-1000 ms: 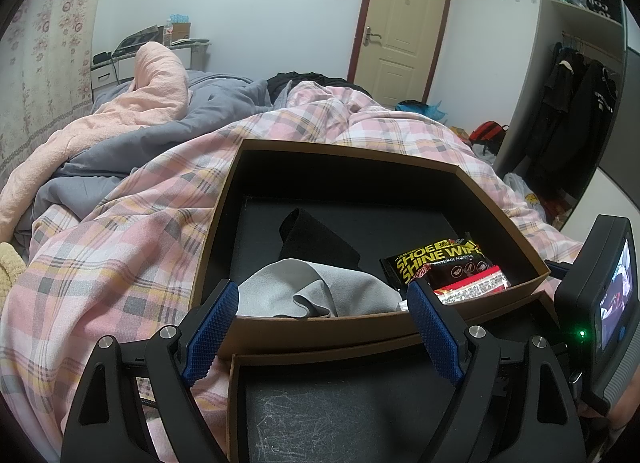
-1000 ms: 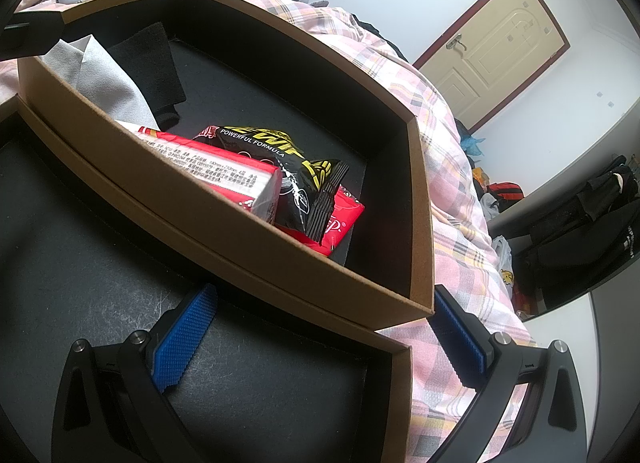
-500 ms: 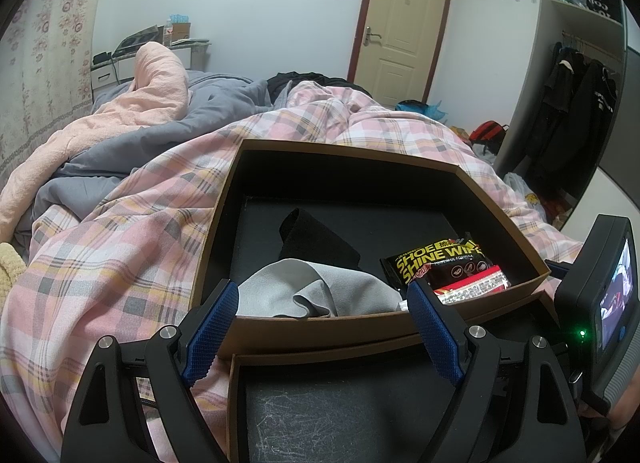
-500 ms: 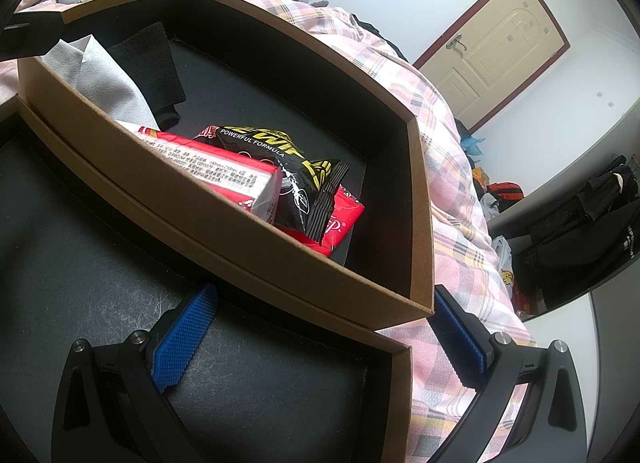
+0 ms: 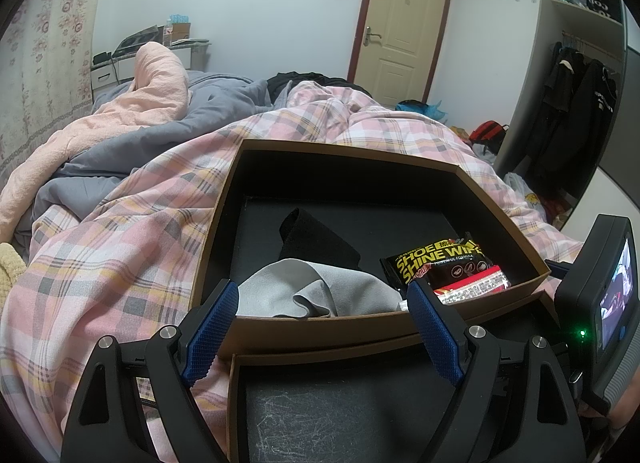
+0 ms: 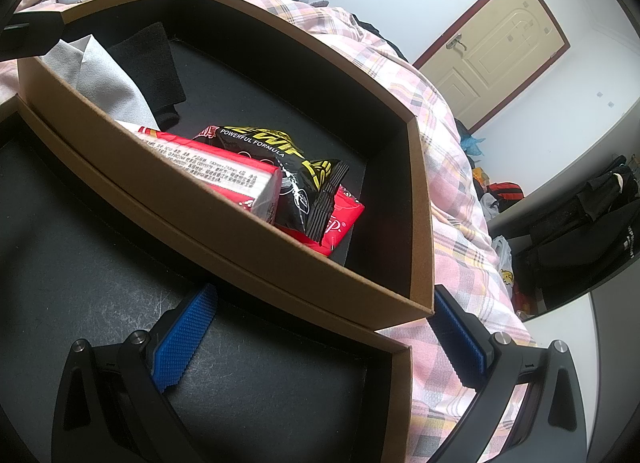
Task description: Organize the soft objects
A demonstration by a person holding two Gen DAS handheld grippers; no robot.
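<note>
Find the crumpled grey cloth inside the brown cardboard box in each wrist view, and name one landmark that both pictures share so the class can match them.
Left wrist view: crumpled grey cloth lies low in the centre, against the brown cardboard box's near wall, partly over a black fabric piece.
Right wrist view: the cloth sits upper left, behind the near wall.
Shared landmark: the cream door with dark red frame.

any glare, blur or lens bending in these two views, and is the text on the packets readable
Left wrist view: sharp, fisheye bows the door and darkens the corners; yellow lettering on the black wipes packet is readable. Right wrist view: tilted, box rim curves strongly, a faint sheen on the red packet, its small print too fine to read.
</note>
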